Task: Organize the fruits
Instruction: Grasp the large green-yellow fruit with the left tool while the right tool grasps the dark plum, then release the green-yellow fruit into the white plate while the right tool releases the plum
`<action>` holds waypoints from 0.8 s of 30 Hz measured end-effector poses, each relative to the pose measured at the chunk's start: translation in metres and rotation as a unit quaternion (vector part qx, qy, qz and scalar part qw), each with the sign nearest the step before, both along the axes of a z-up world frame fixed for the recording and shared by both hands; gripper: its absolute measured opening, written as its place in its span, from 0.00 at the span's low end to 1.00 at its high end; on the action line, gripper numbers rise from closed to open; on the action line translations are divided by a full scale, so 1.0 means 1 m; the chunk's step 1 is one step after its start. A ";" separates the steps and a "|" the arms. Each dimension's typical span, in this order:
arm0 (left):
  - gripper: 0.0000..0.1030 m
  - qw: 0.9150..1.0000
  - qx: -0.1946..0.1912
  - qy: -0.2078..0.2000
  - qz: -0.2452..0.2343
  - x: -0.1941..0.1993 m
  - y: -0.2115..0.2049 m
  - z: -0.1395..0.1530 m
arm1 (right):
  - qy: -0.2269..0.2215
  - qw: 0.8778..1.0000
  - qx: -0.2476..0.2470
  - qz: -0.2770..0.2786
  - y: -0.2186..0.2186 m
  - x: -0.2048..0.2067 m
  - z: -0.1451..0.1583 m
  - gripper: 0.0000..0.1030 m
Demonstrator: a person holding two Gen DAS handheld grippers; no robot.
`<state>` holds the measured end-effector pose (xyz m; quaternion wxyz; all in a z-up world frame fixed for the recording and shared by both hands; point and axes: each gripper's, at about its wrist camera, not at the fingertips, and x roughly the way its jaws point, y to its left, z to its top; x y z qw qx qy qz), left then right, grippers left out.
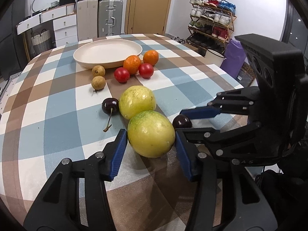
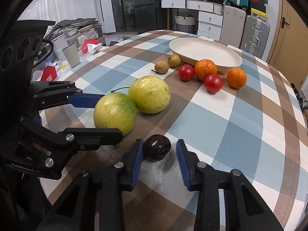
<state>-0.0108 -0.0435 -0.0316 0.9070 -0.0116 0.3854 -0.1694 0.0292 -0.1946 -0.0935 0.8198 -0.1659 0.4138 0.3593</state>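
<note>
My left gripper (image 1: 151, 137) is open with its blue pads on either side of a yellow-green passion fruit (image 1: 151, 133), which rests on the checked tablecloth (image 1: 57, 119); the same fruit shows in the right wrist view (image 2: 115, 113). My right gripper (image 2: 159, 149) is open around a dark cherry (image 2: 156, 147); its left pad touches the cherry. That cherry shows in the left wrist view (image 1: 182, 121). A second passion fruit (image 1: 137, 101) and a stemmed cherry (image 1: 110, 105) lie just beyond. An empty cream plate (image 1: 107, 53) stands at the far side.
Two oranges (image 1: 132, 64), two tomatoes (image 1: 121, 74) and two longans (image 1: 98, 82) lie in front of the plate. A cluttered side surface with a cup (image 2: 71, 54) is at the table's left in the right wrist view. A shoe rack (image 1: 211, 25) stands beyond the table.
</note>
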 end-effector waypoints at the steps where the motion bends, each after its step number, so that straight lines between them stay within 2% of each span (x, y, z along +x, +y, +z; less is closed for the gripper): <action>1: 0.46 1.000 -0.002 -0.003 0.001 -0.001 0.000 0.002 | 0.001 1.000 0.003 0.004 0.000 -0.001 0.000 0.28; 8: 0.46 0.999 -0.011 -0.028 0.018 -0.004 0.006 0.015 | 0.001 1.000 0.021 0.001 -0.008 0.000 0.006 0.27; 24: 0.47 0.993 -0.014 -0.083 0.084 0.004 0.028 0.052 | -0.034 0.995 0.083 -0.038 -0.034 0.023 0.055 0.27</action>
